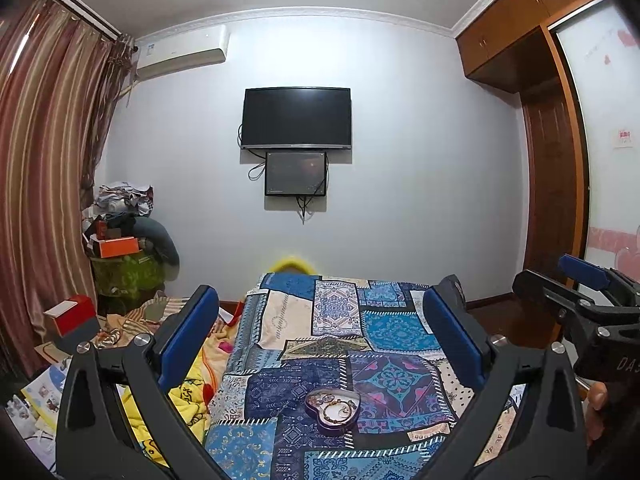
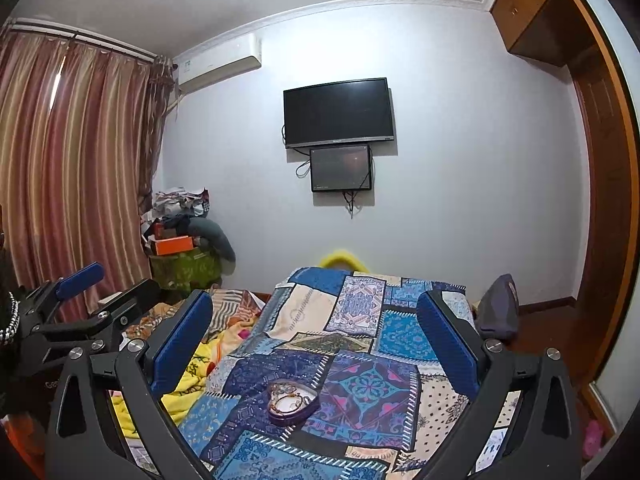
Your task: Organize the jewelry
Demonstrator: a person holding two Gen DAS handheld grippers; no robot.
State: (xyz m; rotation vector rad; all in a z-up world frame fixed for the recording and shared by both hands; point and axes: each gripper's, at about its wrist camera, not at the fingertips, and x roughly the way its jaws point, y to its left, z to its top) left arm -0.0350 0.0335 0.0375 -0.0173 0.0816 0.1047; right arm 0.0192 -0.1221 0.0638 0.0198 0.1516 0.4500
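Bedroom: patchwork bedspread (image 1: 320,332) is the work surface; dark TV (image 1: 298,118) on the far wall.
Left wrist view: left gripper (image 1: 320,332) spread wide, nothing between the pads; heart-shaped box (image 1: 333,410) low between them, on the spread, untouched; gold jewelry (image 1: 334,408) piled inside, pieces tangled, hard to separate.
Right wrist view: right gripper (image 2: 316,340) likewise released, empty; box just ahead.
Progress: apparently at the start, or finished; cannot tell which.
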